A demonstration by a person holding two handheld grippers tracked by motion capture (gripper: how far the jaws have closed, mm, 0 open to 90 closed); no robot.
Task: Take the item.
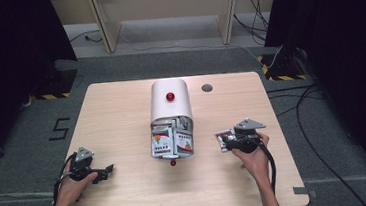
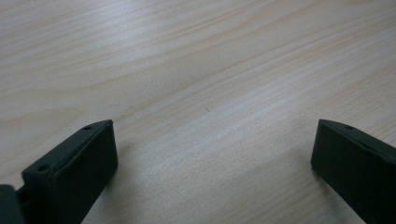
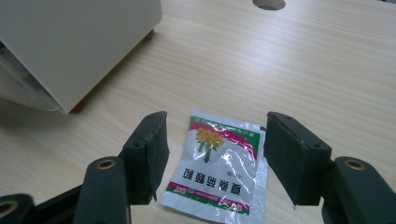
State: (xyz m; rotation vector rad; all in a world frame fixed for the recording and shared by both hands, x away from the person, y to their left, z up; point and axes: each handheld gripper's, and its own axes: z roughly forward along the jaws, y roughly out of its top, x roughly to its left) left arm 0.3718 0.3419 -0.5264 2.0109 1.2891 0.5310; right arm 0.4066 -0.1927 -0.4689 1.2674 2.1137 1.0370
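A grey carpeted floor, hemmed by dark curtains, was seen around a pale wooden tabletop with a round cable hole near its far edge. At the middle of the tabletop a white, round-topped bin with a red knob lay on its side, its mouth turned toward the person. Its lid had been swung down at the mouth, and printed sachets were seen crowded in the opening.

The left tool was rested on the tabletop, well apart from the bin, with its jaws spread wide over bare wood and nothing between them. The right tool was held low to the right of the bin. In the right gripper view its jaws stood apart on either side of a single sachet, which lay flat on the tabletop near the bin. The pads were not pressed on the sachet; gaps were visible on both sides, so nothing was gripped.

The work was judged to be at an early stage: one sachet had been laid out on the tabletop beside the bin, while the many others were left inside the mouth. Whether that sachet was about to be grasped or had been set down could not be told. Most of the emptying was judged to remain.
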